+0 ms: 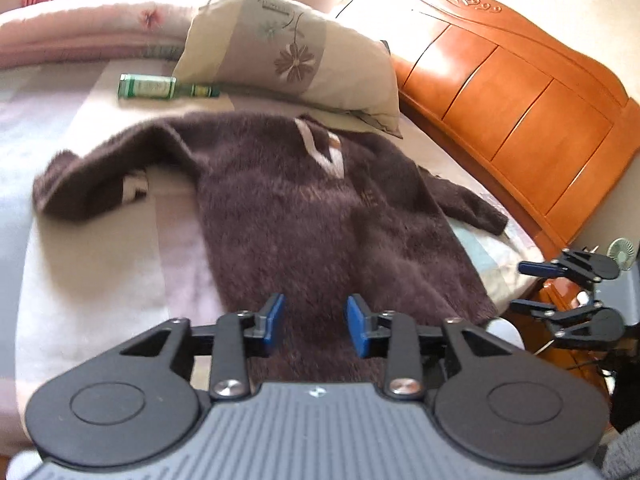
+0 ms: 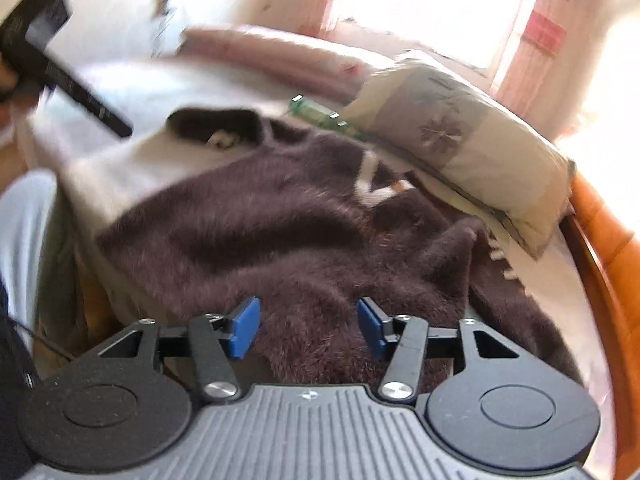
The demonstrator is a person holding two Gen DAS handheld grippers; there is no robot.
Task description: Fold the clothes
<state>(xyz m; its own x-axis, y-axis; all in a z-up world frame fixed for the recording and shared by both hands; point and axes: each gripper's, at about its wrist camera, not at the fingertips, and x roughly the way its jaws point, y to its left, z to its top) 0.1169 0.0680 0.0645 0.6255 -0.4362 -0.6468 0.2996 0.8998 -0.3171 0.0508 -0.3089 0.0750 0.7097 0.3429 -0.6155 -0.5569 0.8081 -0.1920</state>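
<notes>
Both tongs (image 1: 315,326) (image 2: 308,328) agape over brown sweater (image 1: 320,216), pillow (image 1: 292,52), green bottle (image 1: 160,87) beyond

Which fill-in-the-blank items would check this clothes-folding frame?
1. The sweater lying on the bed is dark ____.
2. Beside the pillow lies a green ____.
3. The blue pads of the left gripper stand ____, nothing between them.
4. The headboard is made of ____.

Missing words: brown; bottle; apart; wood

A brown sweater (image 1: 304,208) lies spread on the bed (image 1: 92,280) beneath the parted, empty left gripper (image 1: 315,326).
</notes>
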